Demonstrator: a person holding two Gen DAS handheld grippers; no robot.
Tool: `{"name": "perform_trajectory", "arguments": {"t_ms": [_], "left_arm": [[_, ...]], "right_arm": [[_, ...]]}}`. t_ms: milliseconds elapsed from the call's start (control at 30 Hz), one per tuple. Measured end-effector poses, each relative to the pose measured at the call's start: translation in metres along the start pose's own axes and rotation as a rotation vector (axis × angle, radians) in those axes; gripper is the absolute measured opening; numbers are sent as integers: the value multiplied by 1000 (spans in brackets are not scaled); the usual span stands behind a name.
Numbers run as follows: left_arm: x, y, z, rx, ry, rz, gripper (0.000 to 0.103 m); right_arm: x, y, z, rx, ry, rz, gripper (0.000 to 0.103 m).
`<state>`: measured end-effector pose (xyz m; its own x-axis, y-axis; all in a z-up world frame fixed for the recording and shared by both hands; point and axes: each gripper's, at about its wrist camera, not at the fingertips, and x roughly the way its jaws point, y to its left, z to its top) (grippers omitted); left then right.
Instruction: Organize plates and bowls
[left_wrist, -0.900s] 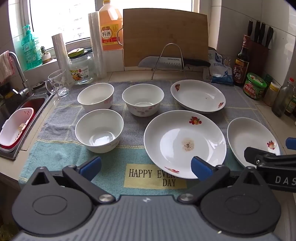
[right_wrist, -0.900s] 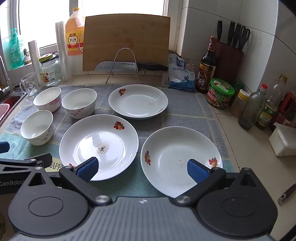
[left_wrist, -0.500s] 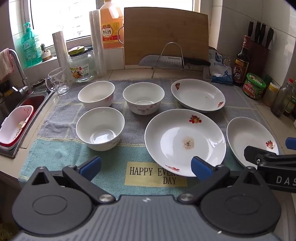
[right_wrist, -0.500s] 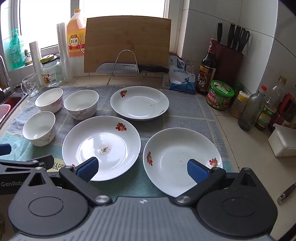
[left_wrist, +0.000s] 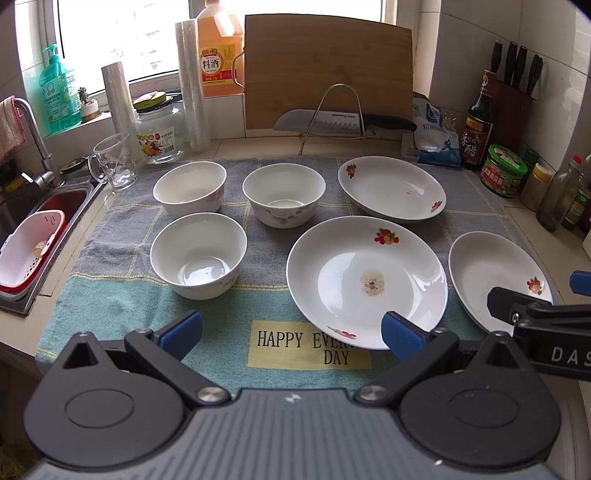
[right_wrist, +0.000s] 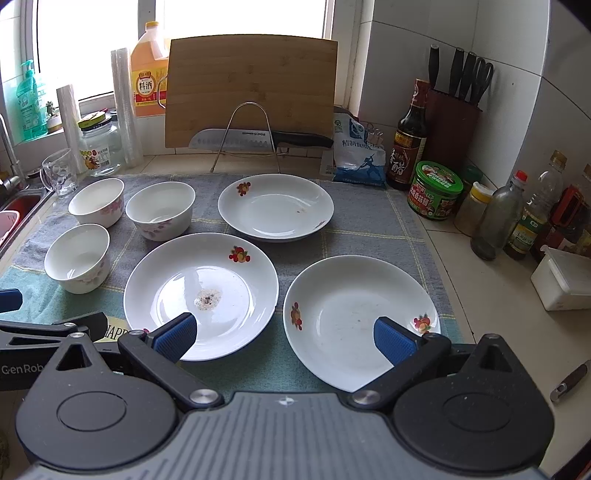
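Kitchen worktop (right_wrist: 491, 291) is carrying a towel (left_wrist: 122, 299) holding 3 bowls (left_wrist: 198, 254) and 3 plates (right_wrist: 201, 293); left claw (left_wrist: 291, 328) and right claw (right_wrist: 282, 334) are hovering wide open, gripping nothing.

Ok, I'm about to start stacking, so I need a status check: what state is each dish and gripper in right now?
Left hand-held gripper: open, empty.
Right hand-held gripper: open, empty.
Three bowls: upright, separate, unstacked, on the towel.
Middle plate: flat on the towel, brown stain at centre.
Back plate: flat, small speck inside.
Right plate: flat, faint specks.
Knife: lying in the wire rack.
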<state>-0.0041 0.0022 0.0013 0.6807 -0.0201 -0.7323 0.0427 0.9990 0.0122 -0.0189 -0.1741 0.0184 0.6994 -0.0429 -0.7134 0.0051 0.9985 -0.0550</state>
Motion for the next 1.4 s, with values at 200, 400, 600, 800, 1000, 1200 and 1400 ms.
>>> {"name": "perform_trajectory", "arguments": {"t_ms": [200,400,600,800,1000,1200,1400], "left_arm": [[0,3,1,-6,2,-7,102],[-1,4,2,-7,2,-9,102],[0,5,3,-10,6,-14,102],[0,5,4,-9,5,-14,102],[0,6,4,-10,6,-15,102],[-2,4,3,-7,2,-14,102],[-3,4,4,-7,1,-14,102]], "right_arm": [[-1,1,0,-2,-3,-1,103],[-1,1,0,-2,-4,-2,103],[-3,1,2,-4,-6,-4,103],[-3,1,3,-5,-9,-6,103],[-4,1,2,-4,-10,-6,103],[-5,0,2,-3,-13,-7,103],[-6,-2,2,-2,-16,-6,103]]}}
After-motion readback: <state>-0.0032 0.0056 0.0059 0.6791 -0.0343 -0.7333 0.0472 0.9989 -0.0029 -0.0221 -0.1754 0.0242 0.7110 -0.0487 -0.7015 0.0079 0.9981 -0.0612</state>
